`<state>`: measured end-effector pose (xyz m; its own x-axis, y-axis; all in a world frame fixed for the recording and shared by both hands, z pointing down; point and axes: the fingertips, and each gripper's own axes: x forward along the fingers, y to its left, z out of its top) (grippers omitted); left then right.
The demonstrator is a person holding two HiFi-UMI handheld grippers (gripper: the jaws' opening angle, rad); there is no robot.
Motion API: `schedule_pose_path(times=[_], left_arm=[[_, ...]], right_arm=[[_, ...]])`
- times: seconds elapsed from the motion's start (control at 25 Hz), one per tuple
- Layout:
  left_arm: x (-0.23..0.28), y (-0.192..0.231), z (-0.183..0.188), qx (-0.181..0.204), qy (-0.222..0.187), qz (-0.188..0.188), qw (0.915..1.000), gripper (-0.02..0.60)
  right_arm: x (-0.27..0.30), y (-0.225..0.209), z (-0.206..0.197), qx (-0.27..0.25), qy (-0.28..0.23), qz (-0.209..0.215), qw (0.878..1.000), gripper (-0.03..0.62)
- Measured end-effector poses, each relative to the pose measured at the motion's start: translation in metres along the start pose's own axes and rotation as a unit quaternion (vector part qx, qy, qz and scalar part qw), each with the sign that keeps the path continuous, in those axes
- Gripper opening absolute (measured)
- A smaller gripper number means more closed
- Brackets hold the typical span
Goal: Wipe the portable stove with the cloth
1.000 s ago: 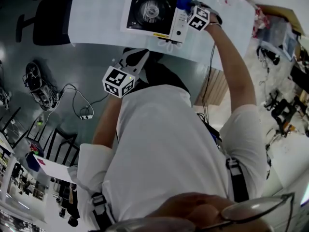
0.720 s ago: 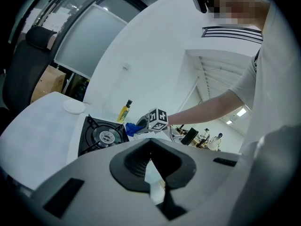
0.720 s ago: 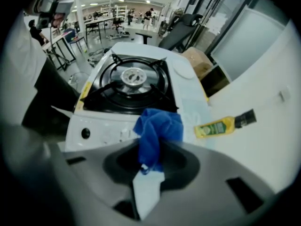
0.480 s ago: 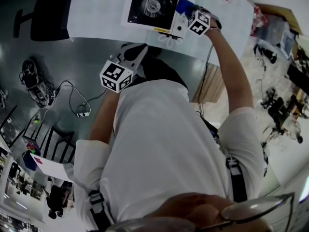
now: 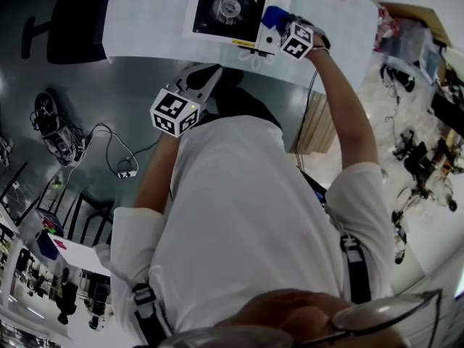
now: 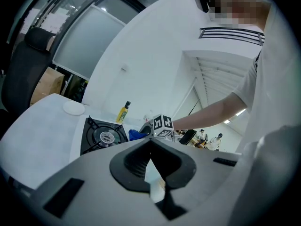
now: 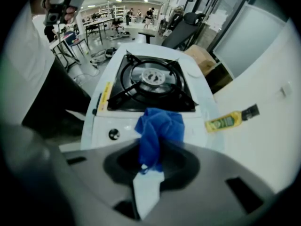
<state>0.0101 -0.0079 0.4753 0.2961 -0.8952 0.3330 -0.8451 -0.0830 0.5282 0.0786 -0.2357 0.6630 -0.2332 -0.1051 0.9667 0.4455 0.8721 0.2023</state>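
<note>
While the portable stove [image 5: 230, 11] is sitting on the white table [image 5: 145, 27], its long side is running left to right in the head view. Its black burner part is lying to the left. Its white end with the round knob is pointing toward the right gripper [image 5: 278, 23].

The blue cloth [image 5: 273, 16] is bunched up over that white end, just beside the knob. The right gripper's jaws are squeezing together on the cloth [image 7: 157, 128], and its other end is flopping toward the burner.

A yellow strip is running along one edge of the stove [image 7: 148, 81], but its writing is too small to read. A yellow bottle with a dark cap [image 7: 230, 119] is sitting on the table just beside the stove, and its label is too small to read as well.

The left gripper [image 5: 209, 72] is hanging off the table's near edge, away from the stove. Its jaws are closed together with nothing between them. Only the left gripper view is showing the bottle [image 6: 123, 111] standing up and a small white round disc [image 6: 74, 108] on the table.
</note>
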Motion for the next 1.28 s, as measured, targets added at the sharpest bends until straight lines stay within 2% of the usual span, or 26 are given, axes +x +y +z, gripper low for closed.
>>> schedule_pose_path(times=[0.16, 0.48, 0.76, 0.88, 1.12, 1.28], left_arm=[[-0.004, -0.001, 0.003, 0.004, -0.001, -0.002, 1.0000, 0.034], [-0.019, 0.000, 0.005, 0.012, -0.001, -0.004, 0.9999, 0.034], [-0.031, -0.003, 0.004, 0.019, 0.003, -0.014, 0.9997, 0.034], [-0.036, -0.003, 0.005, 0.022, 0.003, -0.021, 0.9995, 0.034], [-0.046, -0.003, 0.008, 0.034, 0.006, -0.037, 0.9987, 0.034], [-0.054, 0.000, 0.011, 0.043, 0.007, -0.046, 0.9980, 0.034]], right_arm=[[-0.002, 0.011, -0.003, 0.017, 0.001, 0.003, 1.000, 0.091], [-0.010, 0.032, -0.010, 0.090, -0.001, 0.007, 0.996, 0.091], [-0.016, 0.060, -0.026, 0.187, -0.007, 0.008, 0.982, 0.091], [-0.020, 0.074, -0.027, 0.238, -0.018, 0.011, 0.971, 0.091], [-0.028, 0.107, -0.025, 0.345, -0.043, 0.019, 0.937, 0.091], [-0.040, 0.109, -0.021, 0.412, -0.085, -0.009, 0.907, 0.089]])
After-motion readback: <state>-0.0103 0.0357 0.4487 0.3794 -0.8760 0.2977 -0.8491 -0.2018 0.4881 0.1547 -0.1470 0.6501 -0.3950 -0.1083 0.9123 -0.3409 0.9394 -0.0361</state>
